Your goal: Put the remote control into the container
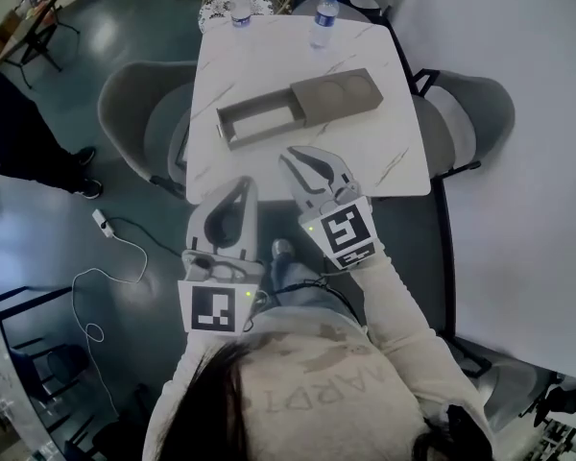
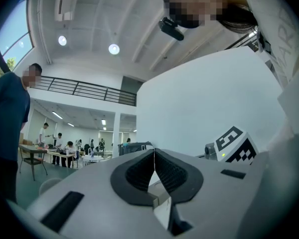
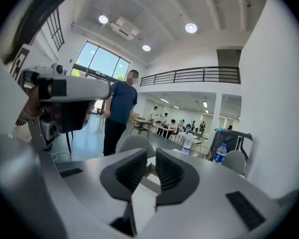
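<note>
A: Left side first. Left hand-held gripper [image 1: 244,183]: jaws closed tip to tip, nothing between them. It is held off the near left corner of the desk [image 1: 394,152], nose pointing away from the body. It looks tilted upward, going by how much ceiling its own view takes in.

B: Reason for that hold?

A: Probably a ready posture, since nothing lies within its reach. The forearm is drawn in, elbow close to the torso.

B: Centre of the desk?

A: Grey container [image 1: 302,107], a sleeve with its tray [image 1: 257,123] slid out to the left. The opening faces up, which suits a drop from above. A water bottle [image 1: 240,6] and a second water bottle [image 1: 324,19] stand at the far edge, well apart from it.

B: Remote control?

A: Not seen in any view, neither on the bare desk nor in either gripper. Cannot tell whether it lies in the tray; the tray floor reads pale and flat.

B: Right side?

A: Right hand-held gripper [image 1: 292,157]: jaws a narrow slit apart, empty. Its tips are over the desk's near edge and aimed at the container, near it but not touching. The forearm angles inward from the shoulder.
</note>
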